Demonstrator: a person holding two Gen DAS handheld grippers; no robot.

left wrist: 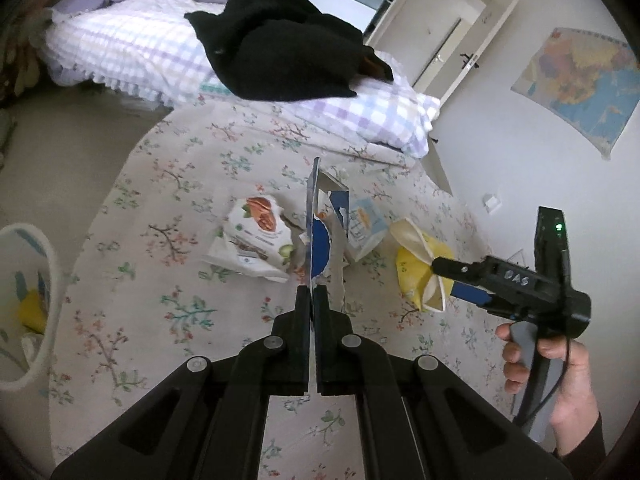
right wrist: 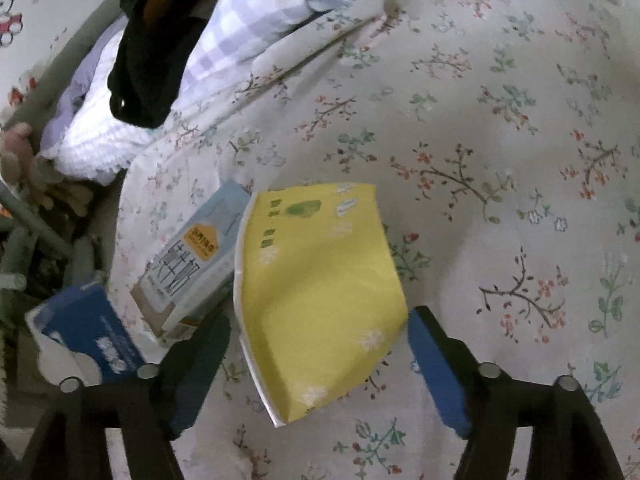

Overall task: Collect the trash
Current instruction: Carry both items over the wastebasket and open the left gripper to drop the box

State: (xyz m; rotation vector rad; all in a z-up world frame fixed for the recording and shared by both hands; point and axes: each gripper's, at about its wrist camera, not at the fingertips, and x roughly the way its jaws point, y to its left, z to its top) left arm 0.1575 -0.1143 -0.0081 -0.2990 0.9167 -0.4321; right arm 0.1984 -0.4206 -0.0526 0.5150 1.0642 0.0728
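My left gripper [left wrist: 312,292] is shut on a torn blue and white carton [left wrist: 322,236] and holds it upright above the floral bed sheet. It also shows in the right wrist view [right wrist: 86,330]. My right gripper [right wrist: 316,344] is open, its fingers on either side of a yellow packet [right wrist: 320,292] lying on the sheet; it also shows in the left wrist view [left wrist: 448,276] at the yellow packet [left wrist: 412,264]. A light blue box [right wrist: 192,260] lies beside the packet. A white nut pouch [left wrist: 256,236] lies left of the carton.
A white bin [left wrist: 28,300] with trash inside stands at the left beside the bed. A checked pillow [left wrist: 132,48] with black clothing [left wrist: 280,52] on it lies at the head of the bed. A wall with a map [left wrist: 576,80] is on the right.
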